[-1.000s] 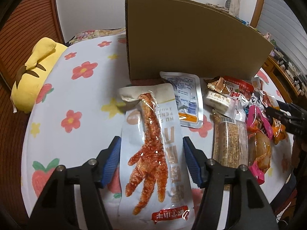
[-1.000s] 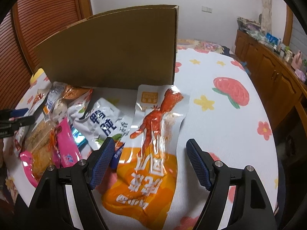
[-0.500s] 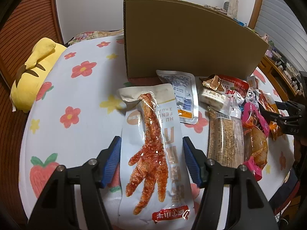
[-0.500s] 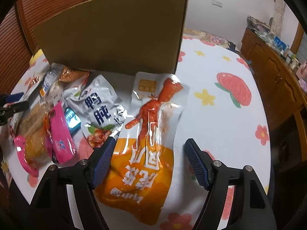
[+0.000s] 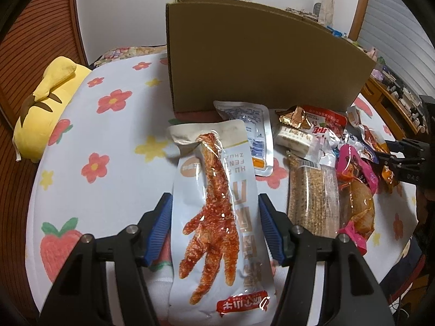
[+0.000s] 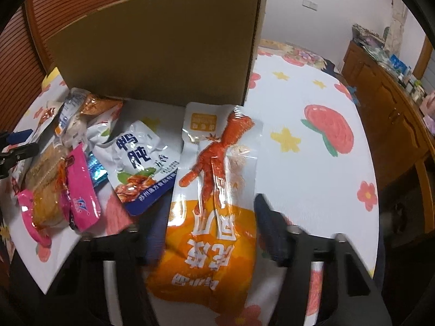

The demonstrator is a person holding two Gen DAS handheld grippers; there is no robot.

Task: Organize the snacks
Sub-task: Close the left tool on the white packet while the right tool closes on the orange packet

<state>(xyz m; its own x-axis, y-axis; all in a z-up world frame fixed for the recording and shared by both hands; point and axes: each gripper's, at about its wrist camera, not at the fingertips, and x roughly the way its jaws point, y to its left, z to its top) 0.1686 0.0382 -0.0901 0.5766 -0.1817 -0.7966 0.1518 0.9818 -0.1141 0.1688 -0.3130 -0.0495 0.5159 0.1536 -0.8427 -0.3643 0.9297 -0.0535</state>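
flowered white tablecloth (image 5: 114,141), cardboard box (image 5: 255,62) standing at the back, wooden cabinets (image 6: 386,87) along the wall. left gripper (image 5: 214,225) pinches a pale chicken-foot packet (image 5: 217,217) lying before the box. right gripper (image 6: 209,228) is closing, blurred, around an orange chicken-foot packet (image 6: 214,206); pad contact unclear. snack pile (image 6: 78,157) beside it.
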